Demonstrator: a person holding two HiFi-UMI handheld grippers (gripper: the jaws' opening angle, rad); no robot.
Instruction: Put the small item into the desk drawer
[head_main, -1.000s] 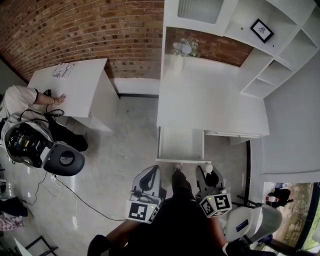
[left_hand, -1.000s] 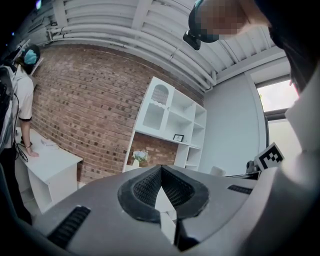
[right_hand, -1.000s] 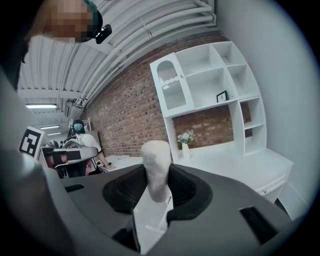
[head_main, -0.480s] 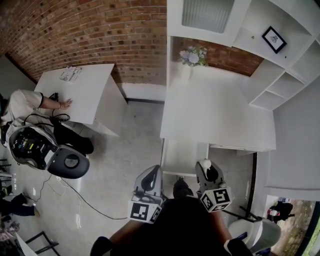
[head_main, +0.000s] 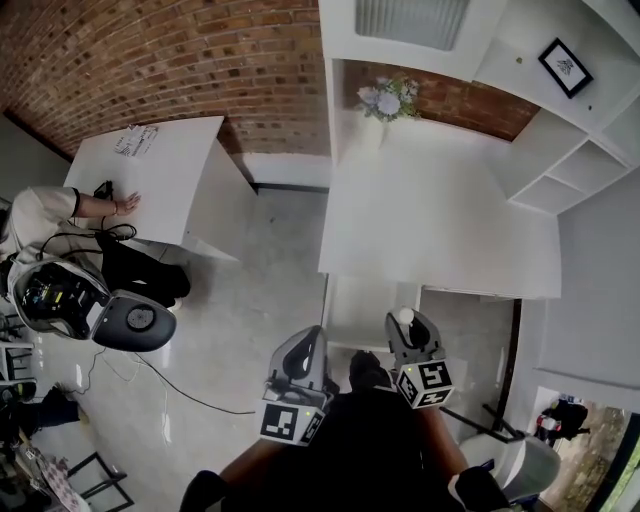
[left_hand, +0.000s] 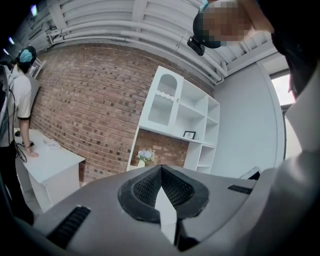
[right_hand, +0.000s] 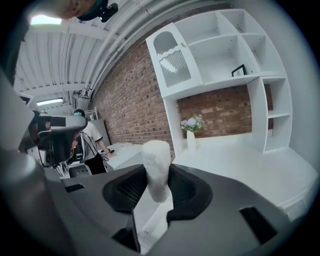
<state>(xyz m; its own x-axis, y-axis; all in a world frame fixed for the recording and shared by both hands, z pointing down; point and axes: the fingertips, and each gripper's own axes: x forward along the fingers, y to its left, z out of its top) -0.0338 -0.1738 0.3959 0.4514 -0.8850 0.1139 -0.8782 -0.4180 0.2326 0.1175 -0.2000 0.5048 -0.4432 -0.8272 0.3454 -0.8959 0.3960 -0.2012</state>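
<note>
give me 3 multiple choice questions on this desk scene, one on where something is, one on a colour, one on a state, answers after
1. Where does the flower vase stand?
A) at the back of the white desk
B) on a top shelf
C) on the floor

2. What colour is the small item held in the right gripper?
A) red
B) white
C) black

3. How is the desk drawer?
A) pushed shut
B) taken out and lying on the floor
C) pulled open

Answers: 1 A, it stands on the desktop's far end; 2 B, it shows white in the right gripper view; 3 C, it juts out from the desk front.
</note>
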